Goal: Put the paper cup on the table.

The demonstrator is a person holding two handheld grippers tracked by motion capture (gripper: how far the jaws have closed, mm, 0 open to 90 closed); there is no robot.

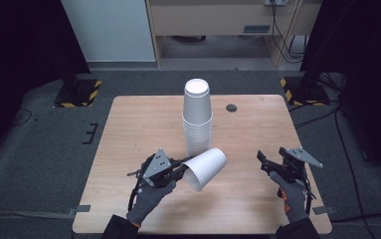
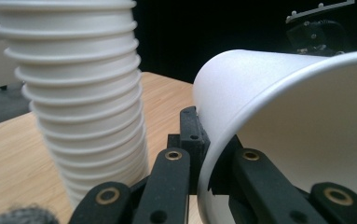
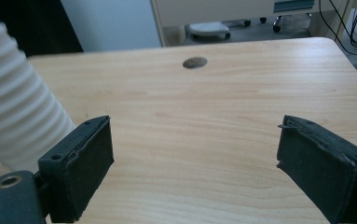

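Left gripper jaws clamped on rim wall of single white paper cup, one jaw inside, one outside. Cup held on its side above table; long axis runs near-level, mouth toward gripper, closed base toward upper right. Smooth matte tapered cone, rolled rim. Just behind: tall ribbed stack of cups, upside down. Right gripper jaws wide apart, holding nothing, over pale wood-grain tabletop.

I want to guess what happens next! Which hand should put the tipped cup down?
Left, probably. The left hand-held gripper already pinches the rim of the tipped white cup, beside the cup stack. The right hand-held gripper is open and off to the side.
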